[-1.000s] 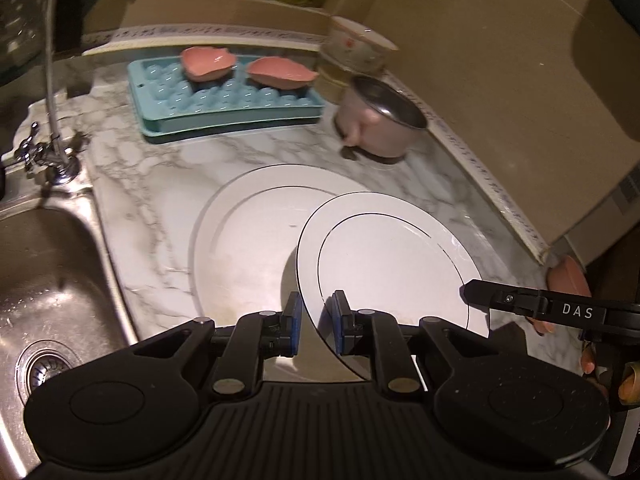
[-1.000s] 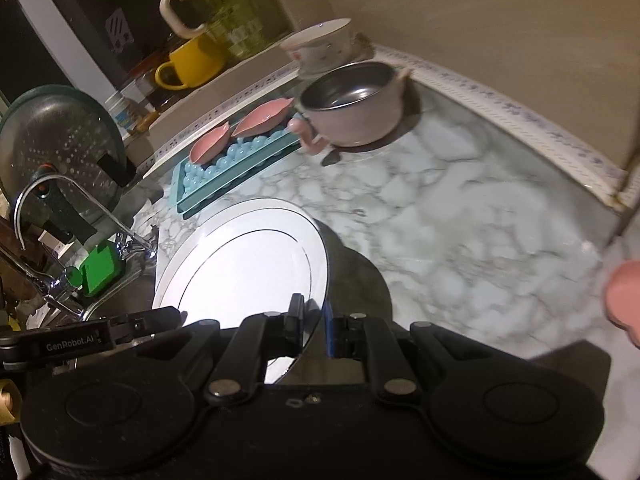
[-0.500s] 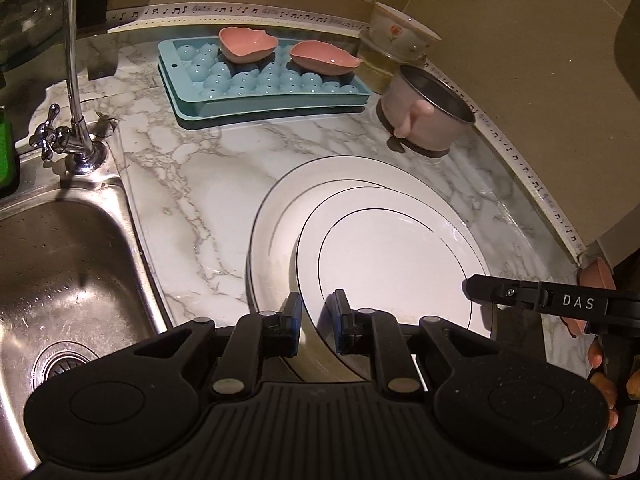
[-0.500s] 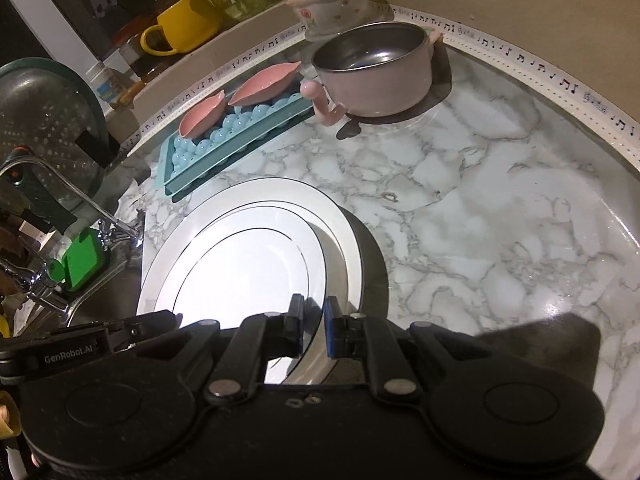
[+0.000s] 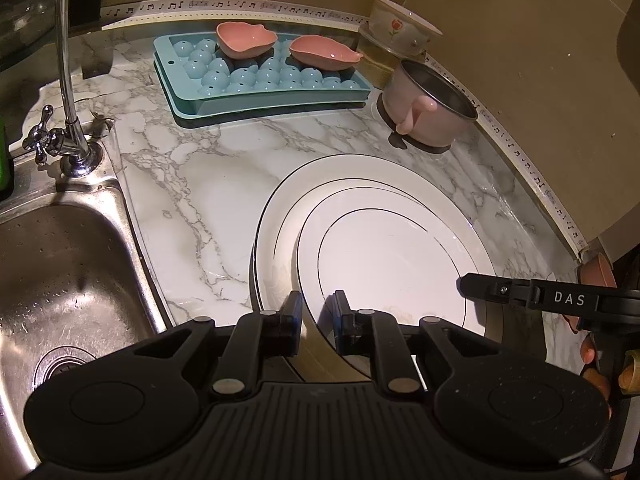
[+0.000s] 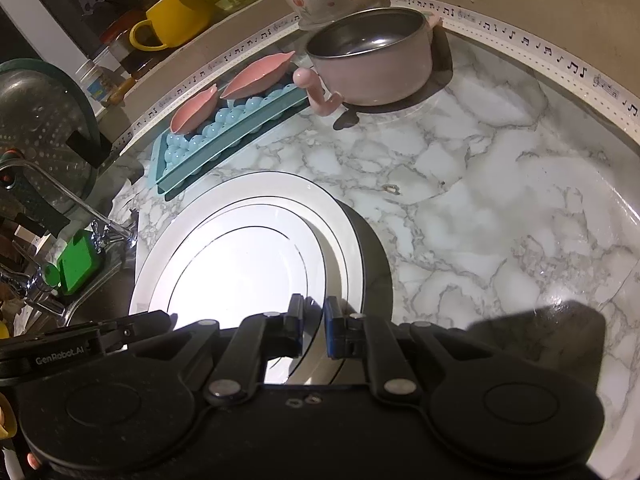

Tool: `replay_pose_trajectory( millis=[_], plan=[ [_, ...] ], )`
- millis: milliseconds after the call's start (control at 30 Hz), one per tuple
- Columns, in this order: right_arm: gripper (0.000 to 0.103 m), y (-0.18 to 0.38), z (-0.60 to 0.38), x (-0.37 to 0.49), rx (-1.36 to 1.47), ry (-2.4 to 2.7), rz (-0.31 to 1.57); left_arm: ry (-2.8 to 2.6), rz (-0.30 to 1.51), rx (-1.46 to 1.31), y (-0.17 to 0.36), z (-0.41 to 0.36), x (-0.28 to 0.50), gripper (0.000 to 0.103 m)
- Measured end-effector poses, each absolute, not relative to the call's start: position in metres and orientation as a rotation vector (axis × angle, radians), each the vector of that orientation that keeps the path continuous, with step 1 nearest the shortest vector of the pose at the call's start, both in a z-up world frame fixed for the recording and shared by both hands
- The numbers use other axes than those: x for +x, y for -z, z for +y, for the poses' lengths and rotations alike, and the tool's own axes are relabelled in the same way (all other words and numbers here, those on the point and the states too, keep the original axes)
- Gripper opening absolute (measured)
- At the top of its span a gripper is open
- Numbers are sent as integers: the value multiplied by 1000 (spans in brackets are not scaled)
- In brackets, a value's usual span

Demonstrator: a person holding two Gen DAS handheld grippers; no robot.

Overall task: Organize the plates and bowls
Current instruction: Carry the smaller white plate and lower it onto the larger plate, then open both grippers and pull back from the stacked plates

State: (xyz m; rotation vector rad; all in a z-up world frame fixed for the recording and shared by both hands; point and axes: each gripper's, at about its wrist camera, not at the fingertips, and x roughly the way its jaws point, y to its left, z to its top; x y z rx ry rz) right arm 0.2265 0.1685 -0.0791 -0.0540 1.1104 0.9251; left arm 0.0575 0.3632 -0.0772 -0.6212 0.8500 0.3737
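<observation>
**Small plate held two-handed over big plate, about to be stacked**

Both tongs are clamped narrow on opposite near edges of the smaller white round ceramic plate w/ thin black ring [image 5: 394,264]: left tongs [image 5: 316,320] pinch its left-near rim, right tongs [image 6: 312,326] its right-near rim. Two grips prob. because a flat, slick plate would tip or slide from one pinch.

The plate sits over the larger white black-ringed plate [image 5: 280,220], which lies flat on the marble-pattern table [image 5: 192,184], roughly centred; can't tell if fully resting or a bit tilted. Centring keeps the stack stable.

Far side: two pink leaf-shaped dishes [image 5: 246,38] sit on a teal bumpy plastic tray [image 5: 256,80]; right of it a pink metal-lined pot w/ handle [image 5: 430,110] and a floral white bowl [image 5: 400,32] behind. Steel sink [image 5: 60,272] at left, so stacking stays clear of it.

Next, I'd judge: ease open both tongs evenly.
</observation>
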Motion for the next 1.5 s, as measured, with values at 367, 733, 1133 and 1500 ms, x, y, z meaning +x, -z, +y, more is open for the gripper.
replay_pose_trajectory(
  millis=[367,733,1133,1500],
  plan=[
    [8,79,169,226,-62,-925,1111,-353,880,-591,72,366,57,15],
    [22,65,160,217,-55,-939,1088,-370,825,-545,57,351,53,15],
    [39,25,121,180,-48,-927,963,-324,743,-453,20,301,44,15],
    [64,-11,63,143,-39,-887,836,-271,693,-384,-10,245,31,22]
  ],
)
